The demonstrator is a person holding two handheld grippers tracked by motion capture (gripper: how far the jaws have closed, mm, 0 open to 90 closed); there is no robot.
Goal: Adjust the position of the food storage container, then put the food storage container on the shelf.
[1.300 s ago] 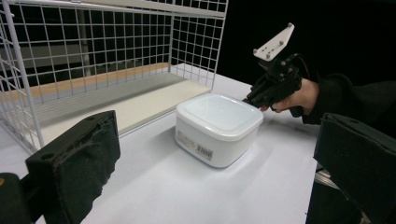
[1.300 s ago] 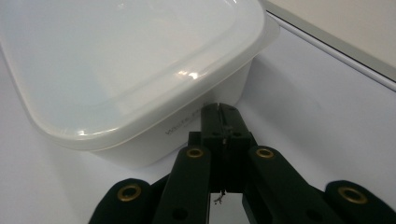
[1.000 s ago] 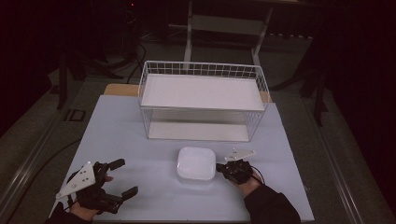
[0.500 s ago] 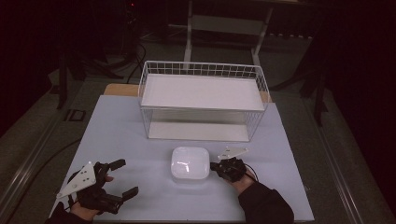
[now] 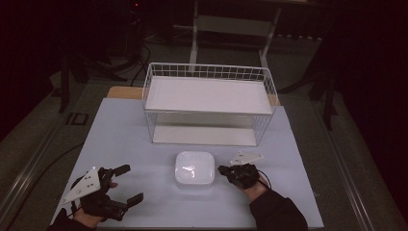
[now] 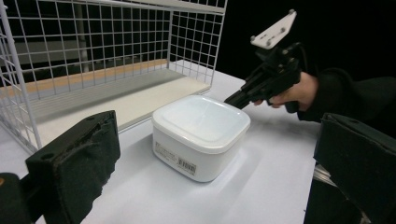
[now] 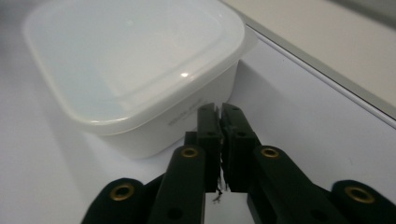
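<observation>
The white, square, rounded-cornered plastic container with its lid on now sits on the pale blue worktop further to the person's left than it did a second ago, just in front of the open side of the white wire basket shelf. The right tongs are clenched together with nothing between them, their closed tips at the container's right wall, touching it or very nearly so in the right gripper view. That reads as a push with shut jaws rather than a grasp: the container is being slid sideways across the worktop. The left tongs rest released, jaws wide apart, near the front left corner and well clear of the container, likely waiting to meet it or steady it if the push carries on.
</observation>
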